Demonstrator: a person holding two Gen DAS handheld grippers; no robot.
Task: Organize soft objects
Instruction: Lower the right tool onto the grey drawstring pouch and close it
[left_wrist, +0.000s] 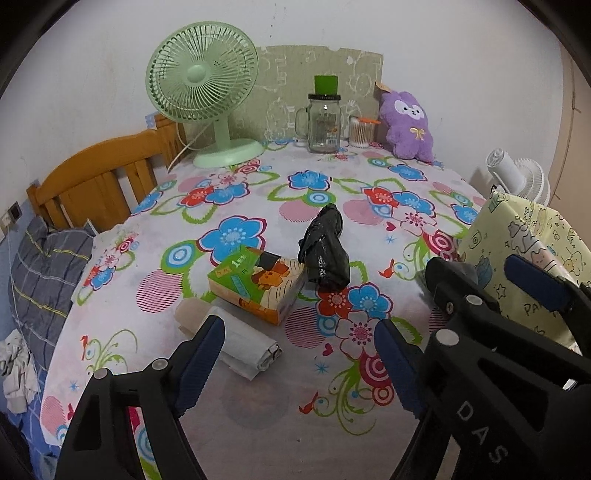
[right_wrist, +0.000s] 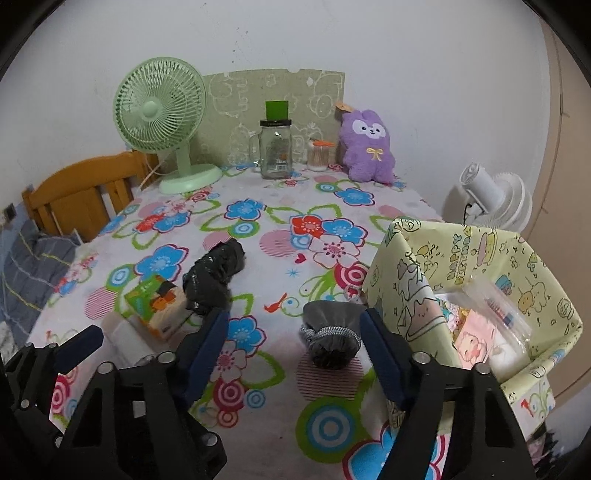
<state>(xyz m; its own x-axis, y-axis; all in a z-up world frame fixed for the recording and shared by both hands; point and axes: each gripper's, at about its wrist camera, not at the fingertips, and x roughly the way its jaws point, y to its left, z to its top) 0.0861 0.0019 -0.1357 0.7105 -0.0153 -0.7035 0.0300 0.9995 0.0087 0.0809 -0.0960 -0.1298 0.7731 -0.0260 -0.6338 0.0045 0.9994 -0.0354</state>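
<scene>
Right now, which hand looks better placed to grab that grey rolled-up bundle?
The right. Its open tool already frames the grey rolled fabric bundle, beside the yellow cartoon-print storage box. The left tool hangs open over the white rolled bag.

Grey rolled pouch (right_wrist: 330, 341) beside yellow bin (right_wrist: 413, 258)

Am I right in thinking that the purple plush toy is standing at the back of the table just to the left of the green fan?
Not quite. The purple plush toy does stand at the back of the table, but well to the right of the green fan, beyond the glass jar. The right wrist view shows this.
</scene>
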